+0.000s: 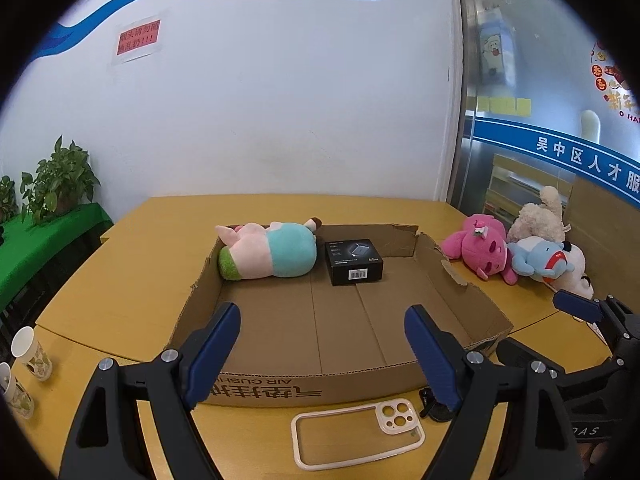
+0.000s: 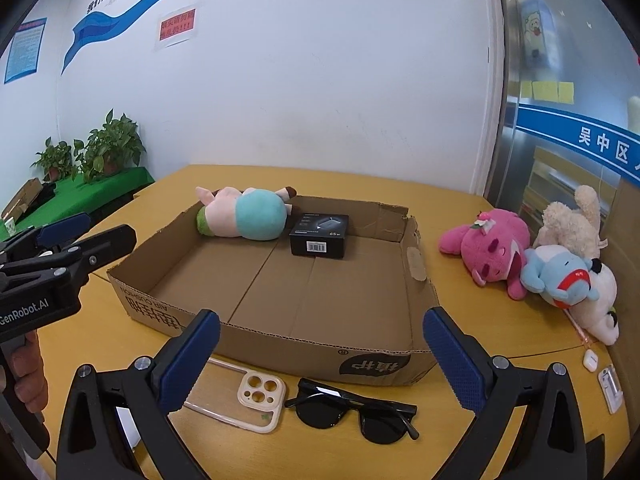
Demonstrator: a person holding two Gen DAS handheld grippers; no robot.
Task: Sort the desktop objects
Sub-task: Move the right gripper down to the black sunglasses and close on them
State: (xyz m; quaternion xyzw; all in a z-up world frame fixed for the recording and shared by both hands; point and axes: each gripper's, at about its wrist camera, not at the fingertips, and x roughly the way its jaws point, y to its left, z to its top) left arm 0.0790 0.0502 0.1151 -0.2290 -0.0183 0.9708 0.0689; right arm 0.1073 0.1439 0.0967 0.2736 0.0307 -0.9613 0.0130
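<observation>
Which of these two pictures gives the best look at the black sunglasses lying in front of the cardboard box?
The right wrist view: the sunglasses lie whole on the table, between its open fingers. The left wrist view shows only a dark bit behind one finger.

Sunglasses (image 1: 434, 404) mostly hidden behind left claw (image 1: 322, 334) finger.

White wall (image 1: 280, 100) with blue stripe; yellow table (image 2: 500, 380); potted plants (image 2: 112, 148) left; glass partition (image 1: 540, 140) right.
</observation>
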